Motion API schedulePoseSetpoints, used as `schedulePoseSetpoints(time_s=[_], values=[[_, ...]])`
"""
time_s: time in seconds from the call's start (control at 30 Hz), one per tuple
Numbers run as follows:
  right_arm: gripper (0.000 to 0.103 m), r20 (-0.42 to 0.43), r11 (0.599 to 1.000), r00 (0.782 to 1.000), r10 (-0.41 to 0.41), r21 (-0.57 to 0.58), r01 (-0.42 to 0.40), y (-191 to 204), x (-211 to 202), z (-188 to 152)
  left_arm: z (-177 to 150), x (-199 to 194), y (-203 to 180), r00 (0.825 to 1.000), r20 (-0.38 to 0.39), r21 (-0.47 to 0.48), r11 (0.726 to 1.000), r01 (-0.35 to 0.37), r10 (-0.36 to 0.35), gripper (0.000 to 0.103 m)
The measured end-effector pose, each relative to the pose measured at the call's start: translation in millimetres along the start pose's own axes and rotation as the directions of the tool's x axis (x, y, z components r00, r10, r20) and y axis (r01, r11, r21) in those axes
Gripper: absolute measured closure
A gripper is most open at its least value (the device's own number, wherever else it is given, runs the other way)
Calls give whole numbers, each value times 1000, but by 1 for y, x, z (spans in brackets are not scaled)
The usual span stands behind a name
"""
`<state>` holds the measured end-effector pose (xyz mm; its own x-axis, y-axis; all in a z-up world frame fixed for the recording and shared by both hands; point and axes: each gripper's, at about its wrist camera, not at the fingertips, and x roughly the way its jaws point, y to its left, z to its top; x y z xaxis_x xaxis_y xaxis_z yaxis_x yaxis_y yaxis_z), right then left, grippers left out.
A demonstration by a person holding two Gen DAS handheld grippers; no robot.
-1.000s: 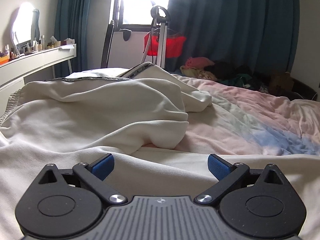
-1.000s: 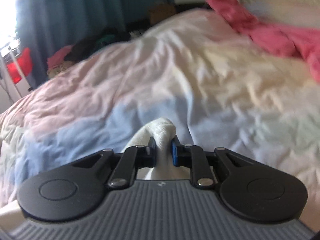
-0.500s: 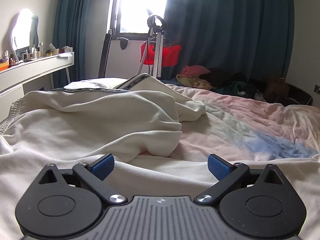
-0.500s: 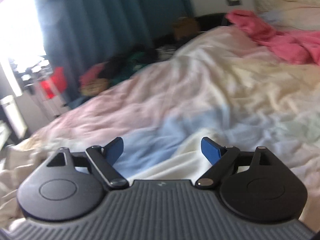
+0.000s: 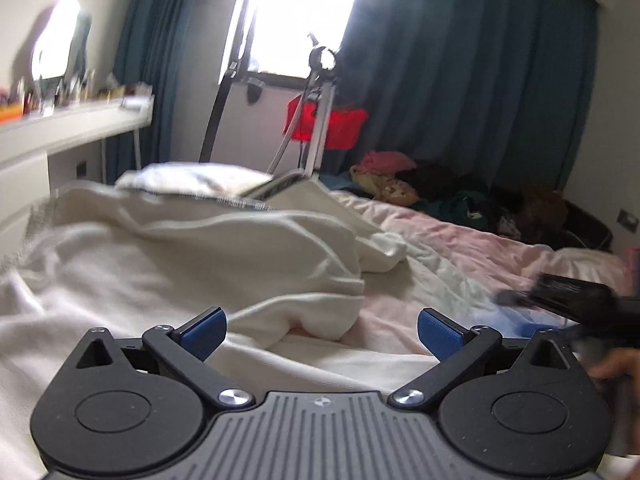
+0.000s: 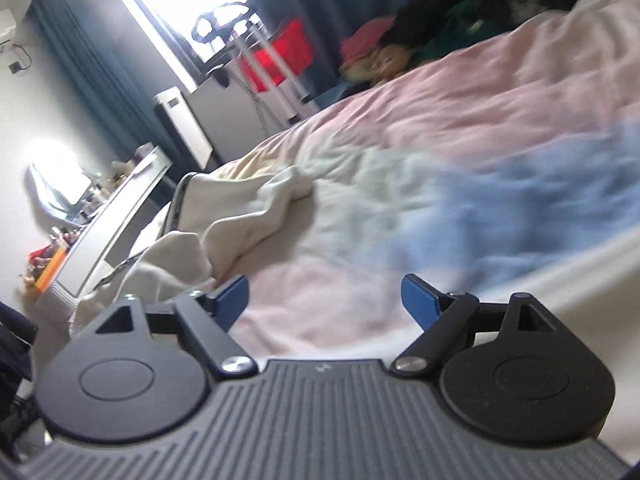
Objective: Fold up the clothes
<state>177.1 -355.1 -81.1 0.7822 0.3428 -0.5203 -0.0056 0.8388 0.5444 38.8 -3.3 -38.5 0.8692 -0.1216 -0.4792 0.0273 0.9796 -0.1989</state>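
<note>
Cream garment (image 5: 192, 264) heaped lower left on bedspread (image 5: 460, 248), part-doubled; left gripper (image 5: 322, 330) and right gripper (image 6: 324, 300) spread wide, empty, poised for regrasp.

— Where can we pass on the bed (image 6: 460, 120)?

— Ahead of our right tongs (image 6: 324, 300) the quilt lies flat and bare, so we have open room there. Both pairs stand wide with nothing between the tips.

— And on the left?

— The bunched cream garment (image 5: 180, 248) rises as a ridge just beyond our left tongs (image 5: 320, 330). The bench (image 5: 72, 128) walls off the far left, and the clothes heap (image 5: 440, 188) crowds the far edge.
</note>
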Motion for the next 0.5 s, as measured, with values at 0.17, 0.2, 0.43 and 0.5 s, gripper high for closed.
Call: schedulePoseSetpoints(time_s=[0.17, 0.2, 0.43, 0.5], values=[[26, 1, 987, 999, 39, 156, -39, 22, 102, 16, -7, 37, 12, 999, -39, -13, 1000, -21, 21, 1], [26, 5, 983, 999, 46, 176, -47, 27, 124, 19, -9, 45, 14, 999, -45, -16, 1000, -25, 25, 0], [27, 113, 977, 994, -2, 211, -22, 48, 219, 34, -18, 84, 32, 999, -32, -39, 999, -9, 8, 0], [37, 140, 978, 990, -22, 210, -8, 49, 217, 41, -19, 92, 35, 1000, -19, -47, 999, 1, -2, 0]])
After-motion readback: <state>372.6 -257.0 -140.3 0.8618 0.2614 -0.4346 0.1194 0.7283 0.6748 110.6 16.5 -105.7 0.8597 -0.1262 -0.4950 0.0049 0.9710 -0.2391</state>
